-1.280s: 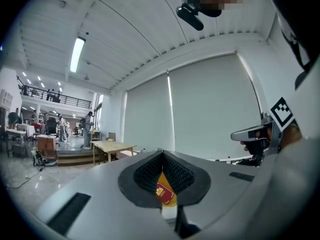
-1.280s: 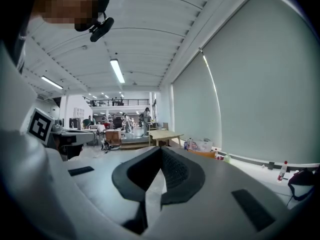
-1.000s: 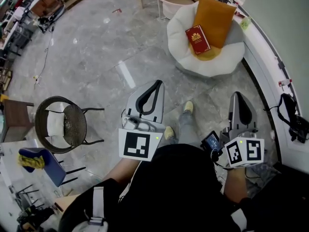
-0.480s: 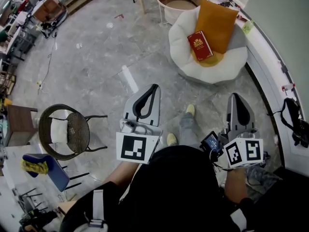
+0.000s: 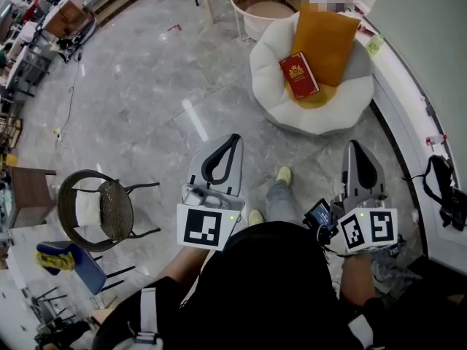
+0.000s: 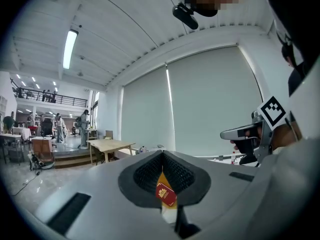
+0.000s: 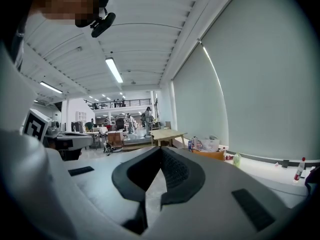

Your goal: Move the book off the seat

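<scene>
A red book (image 5: 299, 75) with a gold emblem lies on a round white seat (image 5: 292, 111), half on an orange cushion (image 5: 325, 35) that leans at the seat's back. Both grippers are held out over the floor, well short of the seat. My left gripper (image 5: 233, 138) is shut with nothing in it; in the left gripper view the book (image 6: 165, 194) shows far off through the gap under its touching tips (image 6: 162, 154). My right gripper (image 5: 355, 145) is also shut and empty, and its own view (image 7: 161, 149) shows only floor between the pads.
A round wicker chair (image 5: 102, 199) and a blue chair with a yellow cloth (image 5: 62, 257) stand at the left. A round side table (image 5: 263, 2) sits behind the seat. A white ledge (image 5: 405, 100) curves along the right, with a black bag (image 5: 446, 188). The person's shoes (image 5: 283, 175) are on the marble floor.
The person has stepped forward: the seat with the book has drawn a little nearer to both grippers, and the wicker chair has slid back. Both grippers stayed shut.
</scene>
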Action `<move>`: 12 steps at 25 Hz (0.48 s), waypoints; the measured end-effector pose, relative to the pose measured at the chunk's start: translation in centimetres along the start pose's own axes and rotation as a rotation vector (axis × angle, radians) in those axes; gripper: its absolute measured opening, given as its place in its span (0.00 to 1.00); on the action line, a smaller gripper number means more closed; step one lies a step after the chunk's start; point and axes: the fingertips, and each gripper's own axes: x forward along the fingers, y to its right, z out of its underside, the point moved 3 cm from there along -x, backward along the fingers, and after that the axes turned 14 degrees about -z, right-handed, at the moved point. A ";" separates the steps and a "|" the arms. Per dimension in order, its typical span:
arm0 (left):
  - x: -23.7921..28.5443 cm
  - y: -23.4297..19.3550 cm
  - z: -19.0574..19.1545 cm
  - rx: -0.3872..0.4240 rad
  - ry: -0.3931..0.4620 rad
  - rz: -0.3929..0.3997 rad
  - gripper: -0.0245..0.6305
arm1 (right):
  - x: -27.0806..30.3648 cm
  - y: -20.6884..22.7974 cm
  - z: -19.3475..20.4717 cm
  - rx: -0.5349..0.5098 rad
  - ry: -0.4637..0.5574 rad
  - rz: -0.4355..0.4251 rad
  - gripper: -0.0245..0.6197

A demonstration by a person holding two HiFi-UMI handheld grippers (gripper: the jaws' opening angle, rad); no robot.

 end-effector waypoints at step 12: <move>9.6 1.2 -1.1 0.005 -0.025 -0.017 0.06 | 6.3 8.1 -2.0 -0.010 -0.022 -0.031 0.06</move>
